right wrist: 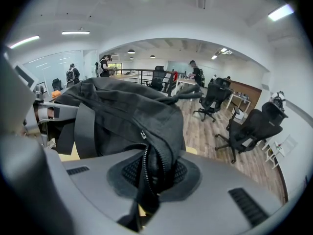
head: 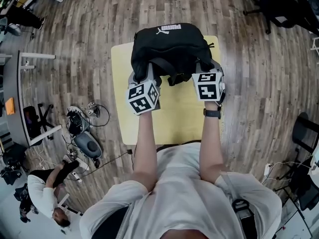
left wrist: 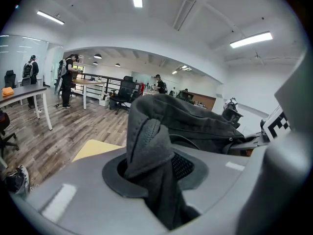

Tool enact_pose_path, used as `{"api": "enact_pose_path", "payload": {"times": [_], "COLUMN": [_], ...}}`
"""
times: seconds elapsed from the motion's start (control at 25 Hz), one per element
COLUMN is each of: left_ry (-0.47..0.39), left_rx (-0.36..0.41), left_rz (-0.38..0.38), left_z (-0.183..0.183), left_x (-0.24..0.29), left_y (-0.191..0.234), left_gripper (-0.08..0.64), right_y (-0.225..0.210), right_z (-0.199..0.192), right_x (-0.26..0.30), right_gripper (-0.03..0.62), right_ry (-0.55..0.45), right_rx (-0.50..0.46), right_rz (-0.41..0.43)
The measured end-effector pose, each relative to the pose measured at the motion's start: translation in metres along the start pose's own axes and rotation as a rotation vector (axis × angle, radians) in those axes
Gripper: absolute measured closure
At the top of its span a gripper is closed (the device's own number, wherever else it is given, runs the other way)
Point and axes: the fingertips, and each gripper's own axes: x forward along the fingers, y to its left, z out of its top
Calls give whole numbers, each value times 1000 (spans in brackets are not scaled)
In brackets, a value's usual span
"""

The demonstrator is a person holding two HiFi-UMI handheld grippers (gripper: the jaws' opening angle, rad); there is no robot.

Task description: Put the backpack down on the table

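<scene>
Holding a black backpack (head: 169,49) over the far end of the yellow table (head: 122,93), seemingly just clear of the top. Gripped from the near side at two points, probably for a level, upright carry: left gripper (head: 149,76) clamped narrow on a thick fold of fabric (left wrist: 149,151), right gripper (head: 205,72) nearly closed on a thinner zipper edge (right wrist: 146,173). Both angled downward, suiting a gentle set-down. Beyond, wood floor (head: 75,24) and office chairs (head: 279,4).
</scene>
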Motion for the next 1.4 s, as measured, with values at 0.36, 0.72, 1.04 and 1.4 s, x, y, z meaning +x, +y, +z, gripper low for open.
{"api": "enact_pose_path", "payload": {"times": [0.36,0.72,1.04,1.4], "left_ry": [53,115,160,179], "left_rx": [-21,-32,-43,-57], "left_rz": [24,33,33,38], "left_z": [-28,-62,-88,-113], "left_x": [18,33,47,58], "left_y": [5,15,19,23], "left_gripper": [437,437,437,437], "right_y": [-1,6,8,8], "right_z": [-23,-52,-74,-94], "right_x": [22,45,62,73], "right_gripper": [555,555,555,555], "right_ry": [59,115,159,193], "right_rx": [-8,5,10,2], "right_rz": [26,53,63,74]}}
